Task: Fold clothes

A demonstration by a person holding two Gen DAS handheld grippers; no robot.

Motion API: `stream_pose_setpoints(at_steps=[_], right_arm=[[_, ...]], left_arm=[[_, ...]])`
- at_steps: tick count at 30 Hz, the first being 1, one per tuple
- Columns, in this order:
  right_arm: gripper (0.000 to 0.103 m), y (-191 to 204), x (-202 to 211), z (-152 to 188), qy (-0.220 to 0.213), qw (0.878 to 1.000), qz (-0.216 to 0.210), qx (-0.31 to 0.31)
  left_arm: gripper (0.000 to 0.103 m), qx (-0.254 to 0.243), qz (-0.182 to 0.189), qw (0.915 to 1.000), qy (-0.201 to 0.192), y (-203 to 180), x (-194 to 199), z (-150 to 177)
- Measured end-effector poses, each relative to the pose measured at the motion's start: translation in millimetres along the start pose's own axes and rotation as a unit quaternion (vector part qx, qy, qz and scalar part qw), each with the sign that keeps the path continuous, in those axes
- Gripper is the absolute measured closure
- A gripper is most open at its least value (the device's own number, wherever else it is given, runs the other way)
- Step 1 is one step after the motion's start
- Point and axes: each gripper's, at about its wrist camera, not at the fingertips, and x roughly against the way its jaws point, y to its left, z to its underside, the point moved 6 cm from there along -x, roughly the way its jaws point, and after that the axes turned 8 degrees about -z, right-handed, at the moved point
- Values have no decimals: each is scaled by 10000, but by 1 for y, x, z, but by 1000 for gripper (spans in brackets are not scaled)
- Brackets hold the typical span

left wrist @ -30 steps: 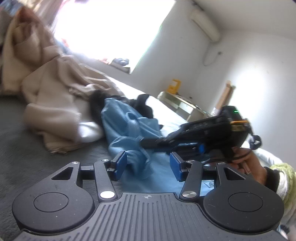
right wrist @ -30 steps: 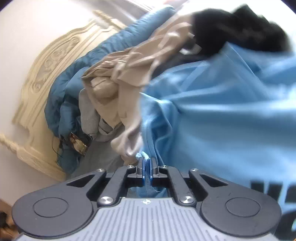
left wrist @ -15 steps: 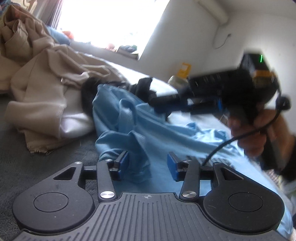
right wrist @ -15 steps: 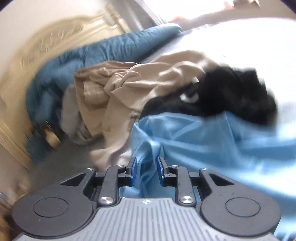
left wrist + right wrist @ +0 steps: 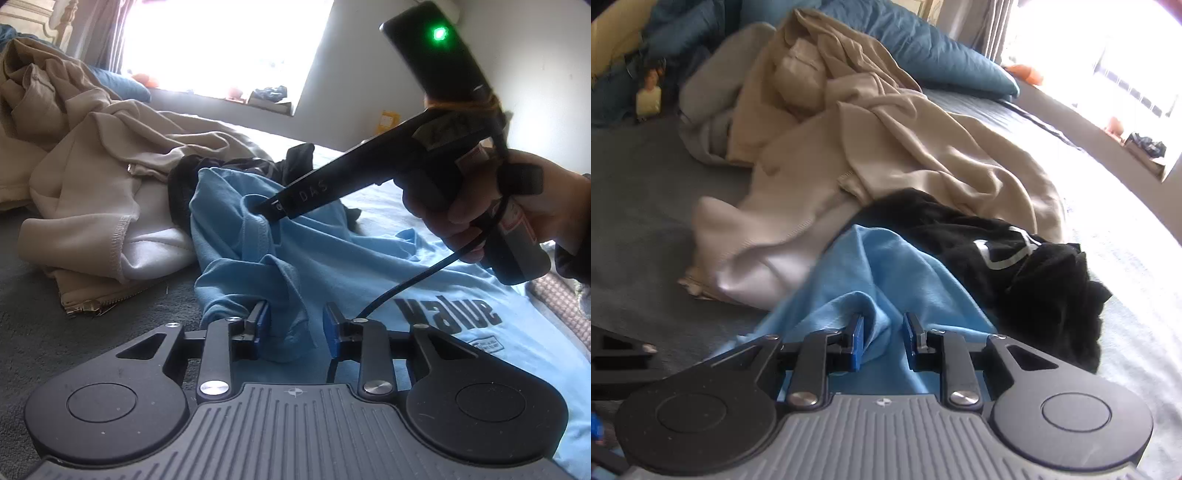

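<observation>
A light blue T-shirt (image 5: 332,258) with dark "value" lettering lies crumpled on the bed. My left gripper (image 5: 295,326) is open at its near edge, with a raised fold of the blue cloth standing loosely between its pads. My right gripper (image 5: 273,209), held by a hand (image 5: 480,221), points its tip at the shirt's collar seam. In the right wrist view the right gripper (image 5: 883,339) is open, and a ridge of the blue T-shirt (image 5: 886,273) rises between the pads without being clamped.
A beige zip hoodie (image 5: 92,155) is heaped to the left, touching the shirt, and a black garment (image 5: 1027,280) lies behind it. A blue pillow (image 5: 923,48) and grey cloth (image 5: 709,92) sit by the headboard. The grey bed cover (image 5: 55,314) is bare at the near left.
My right gripper went from shut on the blue shirt to open and swung up toward the collar. My left gripper stayed open and drew closer to the shirt's fold.
</observation>
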Motion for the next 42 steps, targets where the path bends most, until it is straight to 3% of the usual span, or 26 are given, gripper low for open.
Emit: stream_pose_setpoints(at_steps=[1,2,6,8,12,18,25,33,40,42], right_arm=[[88,0,-3,0,22,10000,75,45],[102,-3,2,-2,-174,9997,198,13],[102,-10,36,-10,-1035,9929,586,-67],[102,-10,48,-12,-1259,9893,741,-1],[102,-8,56,-10,-1371,9861,925,166],[102,-8,55,-20,-1467,9819,1157,296],[102,3,45,-56,-1697,9783,1140,338],[102,26,19,-95,-1873,9752,1042,546],[102,62,-26,-114,-1829,9784,507,819],[102,70,-37,-116,-1792,9793,323,882]], left_arm=[[79,3,-39,10000,15,0,-1,0],[83,4,-80,10000,22,1,-1,0],[86,102,-139,9998,33,5,-1,0],[87,132,-190,9997,52,7,-1,0],[87,167,-280,9995,1,9,0,-1],[99,308,-564,9976,-260,15,9,-5],[101,1037,-514,9884,-979,47,44,-24],[101,2442,-202,9642,-1009,108,61,-23],[102,3669,404,9237,-1021,162,83,-8],[102,3873,524,9159,-912,171,82,-2]])
